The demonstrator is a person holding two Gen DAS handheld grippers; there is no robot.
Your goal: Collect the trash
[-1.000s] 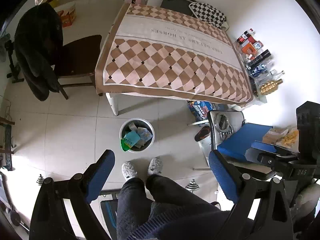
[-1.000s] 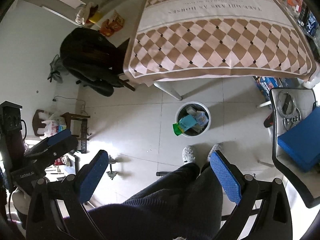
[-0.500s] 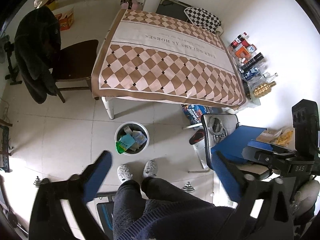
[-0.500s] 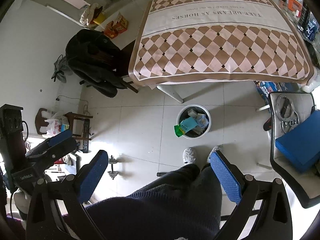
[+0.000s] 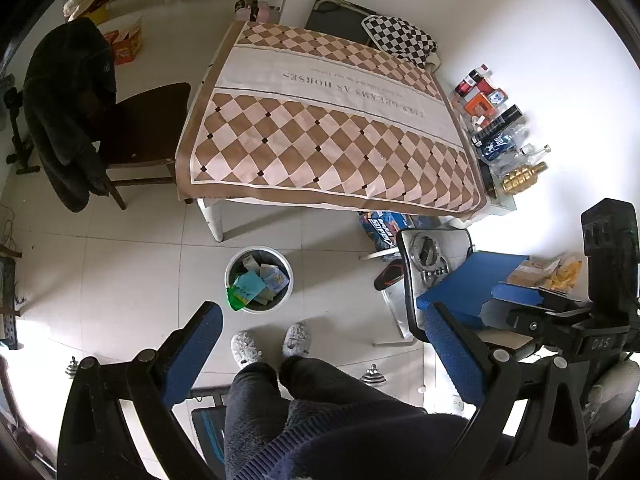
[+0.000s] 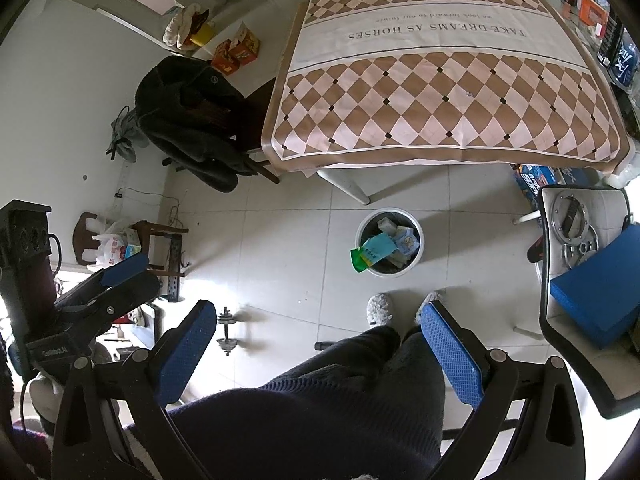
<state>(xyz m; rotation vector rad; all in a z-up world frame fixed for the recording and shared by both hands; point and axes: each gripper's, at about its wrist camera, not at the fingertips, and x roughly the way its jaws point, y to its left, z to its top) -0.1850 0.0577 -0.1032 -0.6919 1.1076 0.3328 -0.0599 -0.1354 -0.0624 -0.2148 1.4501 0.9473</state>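
- The tablecloth (image 5: 328, 128) on the table reads "TAKE DREAMS AS HORSES" in large letters, upside down from where the person stands; the right wrist view shows a smaller line, "we look forward to our future".
- A blue carton (image 5: 384, 226) under the table's lower right corner carries white lettering too cut off to read.
- One white trash bin (image 5: 259, 279) stands on the tile floor just below the table's near leg, in the centre of both views; it is filled with paper packets, a light blue one on top and a green wrapper (image 5: 236, 300) hanging over its lower left rim.
- Two grey slippers (image 5: 270, 344) sit just below the bin, with the person's dark trouser legs under them.
- The left gripper (image 5: 320, 344) shows two blue padded fingers (image 5: 194, 354) spread wide apart with nothing between them; the bin lies above the gap, nearer the left finger.
- The right gripper (image 6: 316, 344) is likewise spread wide and empty; the bin (image 6: 389, 243) sits above the gap, closer to its right finger (image 6: 450, 354).
- One dark chair (image 5: 140, 128) with a black jacket (image 5: 68, 112) draped on it stands at the left of the table.
- Two small dumbbells (image 5: 373, 376) lie on the floor in the left wrist view, one at each lower side.
- Bottles and boxes (image 5: 492, 120) line the wall at the right.
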